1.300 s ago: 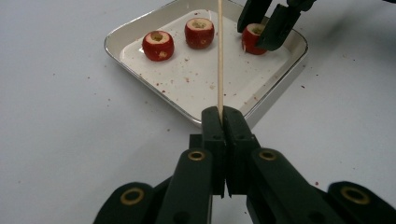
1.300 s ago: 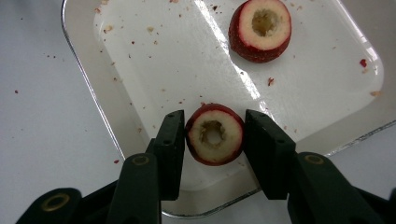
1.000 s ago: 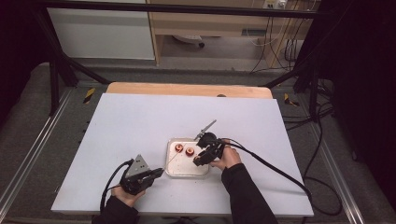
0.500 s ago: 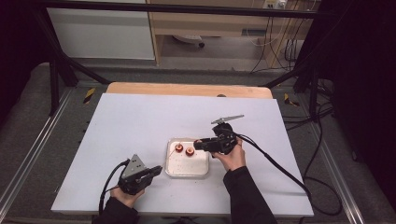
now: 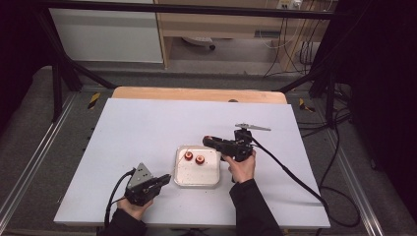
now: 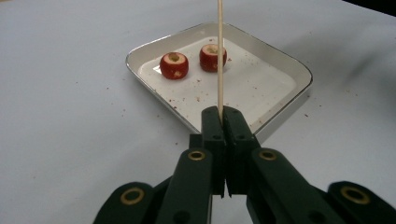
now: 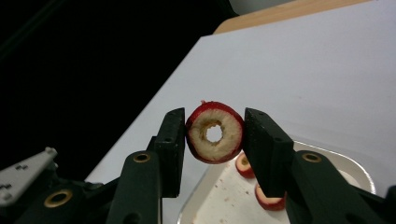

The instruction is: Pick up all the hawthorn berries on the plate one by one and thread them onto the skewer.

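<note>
Counter [image 5: 147, 128]: white sheet over a wooden top, carrying the tray near the person's edge; fine red crumbs lie scattered around it.

Tray [image 6: 285, 74]: shallow white square dish with rounded corners, between the two hands, speckled with crumbs.

Right gripper [image 7: 214, 135]: held above the tray's far right corner in the high view [image 5: 210, 141], jaws pinching a cored fruit by its red sides and lifted clear of the tray.

Left gripper [image 6: 223, 114]: resting low on the counter just left of the tray [image 5: 164, 179], jaws pressed together on the base of a skewer.

Skewer [image 6: 220, 51]: thin pale wooden stick, standing straight up out of the left gripper's jaws, bare along all the length in view.

Held cored fruit [image 7: 215, 132]: small red-skinned fruit, likely a hawthorn berry, pale flesh and a clean hole through the middle, hole facing the camera.

Two cored fruits in the tray [image 6: 173, 65]: sitting side by side at the tray's far end, untouched, holes upward.

Progress: by my reading, early. One fruit is picked up and the stick is ready, but nothing is threaded yet. What is left is to bring the held fruit's hole onto the skewer tip, push it down, then repeat for the two in the tray.
</note>
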`<act>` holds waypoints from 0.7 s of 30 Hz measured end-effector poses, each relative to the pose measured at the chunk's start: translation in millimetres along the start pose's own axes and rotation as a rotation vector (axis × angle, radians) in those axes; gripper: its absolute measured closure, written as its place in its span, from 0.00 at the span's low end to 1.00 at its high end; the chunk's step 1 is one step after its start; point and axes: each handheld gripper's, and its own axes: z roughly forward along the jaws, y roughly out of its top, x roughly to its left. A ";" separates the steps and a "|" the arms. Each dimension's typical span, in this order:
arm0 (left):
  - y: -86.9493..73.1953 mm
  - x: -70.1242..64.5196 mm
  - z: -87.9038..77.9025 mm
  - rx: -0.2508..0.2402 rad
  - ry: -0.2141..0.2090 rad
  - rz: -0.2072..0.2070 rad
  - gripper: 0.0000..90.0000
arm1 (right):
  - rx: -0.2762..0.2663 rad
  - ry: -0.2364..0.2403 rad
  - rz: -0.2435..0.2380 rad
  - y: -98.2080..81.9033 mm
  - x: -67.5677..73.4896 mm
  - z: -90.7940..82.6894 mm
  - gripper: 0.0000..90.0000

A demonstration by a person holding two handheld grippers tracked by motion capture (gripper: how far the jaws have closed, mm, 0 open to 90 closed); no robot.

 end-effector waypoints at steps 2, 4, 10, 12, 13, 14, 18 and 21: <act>0.1 -1.3 -0.5 -0.006 0.000 0.003 0.98 | -0.031 0.018 0.022 0.3 1.3 0.4 0.67; 0.4 -4.1 -0.4 -0.020 -0.001 0.003 0.98 | -0.058 0.038 0.045 0.3 2.8 0.6 0.67; 3.2 -12.8 2.0 -0.070 -0.007 -0.018 0.98 | -0.123 0.060 0.071 -0.8 6.9 -0.4 0.67; 3.8 -14.9 2.8 -0.080 -0.010 -0.026 0.98 | -0.147 0.065 0.078 -0.7 7.8 -0.8 0.67; 4.7 -17.0 3.8 -0.088 -0.010 -0.029 0.98 | -0.147 0.065 0.078 -0.7 7.8 -0.8 0.67; 5.4 -19.3 4.8 -0.096 -0.010 -0.036 0.98 | -0.163 0.067 0.081 -0.6 8.4 -0.9 0.67; 8.7 -27.5 12.5 -0.104 -0.013 -0.076 0.98 | -0.223 0.080 0.094 -1.5 9.9 0.0 0.67; 9.5 -29.4 16.3 -0.102 -0.016 -0.091 0.98 | -0.247 0.083 0.097 -1.9 10.4 0.6 0.67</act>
